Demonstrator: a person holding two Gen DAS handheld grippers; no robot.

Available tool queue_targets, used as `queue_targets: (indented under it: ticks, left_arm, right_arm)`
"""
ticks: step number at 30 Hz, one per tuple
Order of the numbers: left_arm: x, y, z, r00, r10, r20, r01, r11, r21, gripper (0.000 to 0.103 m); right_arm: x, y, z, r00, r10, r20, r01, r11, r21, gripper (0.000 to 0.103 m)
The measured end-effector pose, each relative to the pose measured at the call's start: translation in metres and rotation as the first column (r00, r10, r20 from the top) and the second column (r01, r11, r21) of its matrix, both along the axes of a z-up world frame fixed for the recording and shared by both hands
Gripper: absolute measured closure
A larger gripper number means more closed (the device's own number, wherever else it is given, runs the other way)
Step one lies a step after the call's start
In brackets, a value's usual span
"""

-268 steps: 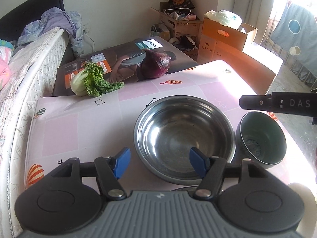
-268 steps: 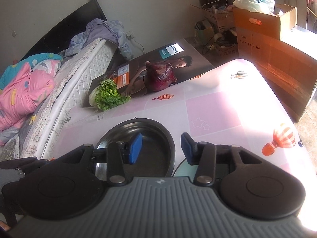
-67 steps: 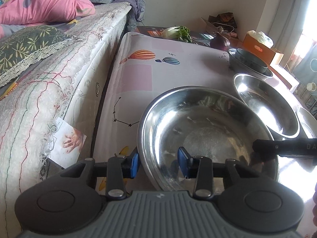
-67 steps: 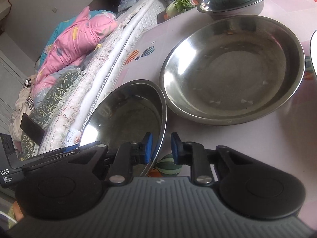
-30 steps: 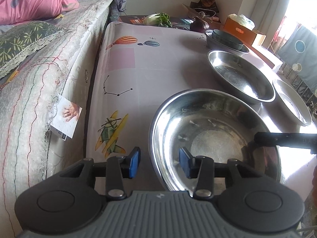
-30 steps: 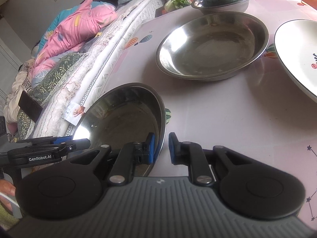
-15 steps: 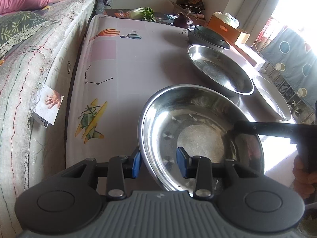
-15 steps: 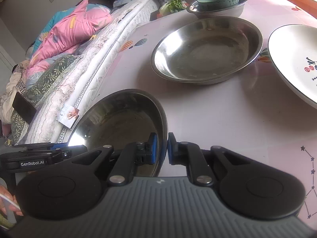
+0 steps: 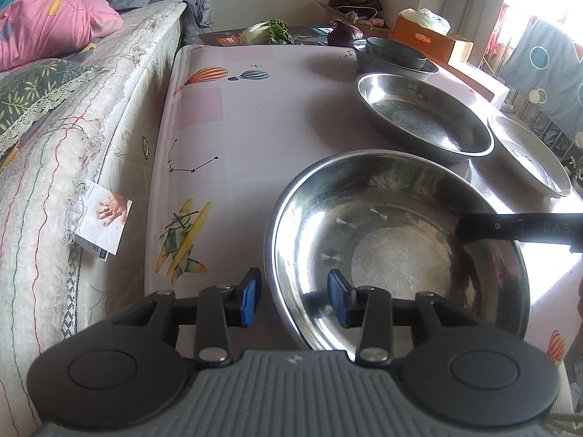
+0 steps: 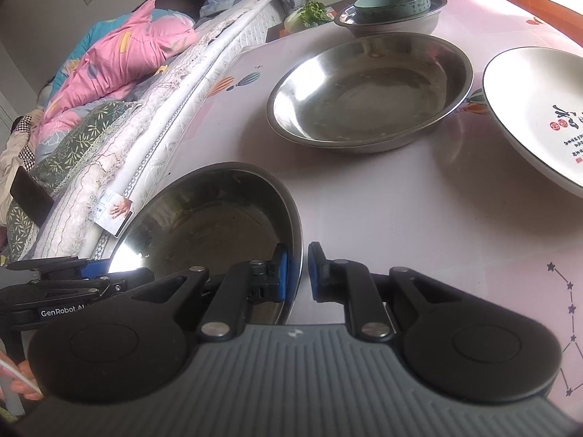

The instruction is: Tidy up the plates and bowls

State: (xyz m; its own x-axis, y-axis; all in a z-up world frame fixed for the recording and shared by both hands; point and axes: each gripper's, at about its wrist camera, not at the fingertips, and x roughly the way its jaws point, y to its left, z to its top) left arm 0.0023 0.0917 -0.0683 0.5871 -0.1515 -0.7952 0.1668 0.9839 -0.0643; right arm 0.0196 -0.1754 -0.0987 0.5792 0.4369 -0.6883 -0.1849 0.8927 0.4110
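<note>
Bedding fills the left side of both views: a quilted bed (image 9: 91,109) with a pink cover bunched at upper left, pressed against the long edge of the table (image 9: 237,127), whose pale cloth shows balloons and a small plane.

Largest of the dishes is the near steel bowl (image 9: 382,218), low and right of centre in the left wrist view, low and left of centre in the right wrist view; it sits at the near end of the table. The right tool (image 10: 298,273) is clamped on its rim, one blue pad inside the bowl and one outside. The left tool (image 9: 294,300) straddles the opposite rim with its pads clear of the metal on both sides; its jaws have just been opening, and they stand apart with the rim between them.

Beyond it, toward upper right, lies a wide steel dish (image 9: 419,116), apart from the near bowl; just beside that, at the right edge, a white plate (image 10: 539,109) with red and black printing; farther back a small steel bowl (image 10: 393,23) holds a green bowl (image 10: 391,2) inside it.

At the far end, top centre, lie leafy greens (image 9: 269,31) and a purple vegetable (image 9: 344,32); a printed card (image 9: 104,224) hangs on the bed's side at left.
</note>
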Motion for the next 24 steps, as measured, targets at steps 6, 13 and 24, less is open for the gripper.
queue_targets:
  ticks: [6,13,24]
  left_arm:
    - [0.006,-0.007,-0.001,1.0,-0.002,0.007,0.002,1.0,0.02,0.06]
    - [0.006,-0.013,-0.001,1.0,0.002,-0.003,-0.002,0.999,0.046,0.056]
    - [0.004,-0.017,0.0,1.0,0.014,-0.018,-0.013,0.998,0.056,0.053]
  right_arm:
    - [-0.001,0.003,0.0,1.0,0.006,0.011,-0.006,1.0,-0.006,0.091]
    - [-0.005,0.005,0.001,1.0,0.013,0.013,-0.013,1.0,-0.02,0.091]
    - [-0.011,0.003,0.0,1.0,0.018,0.004,-0.019,1.0,0.007,0.09]
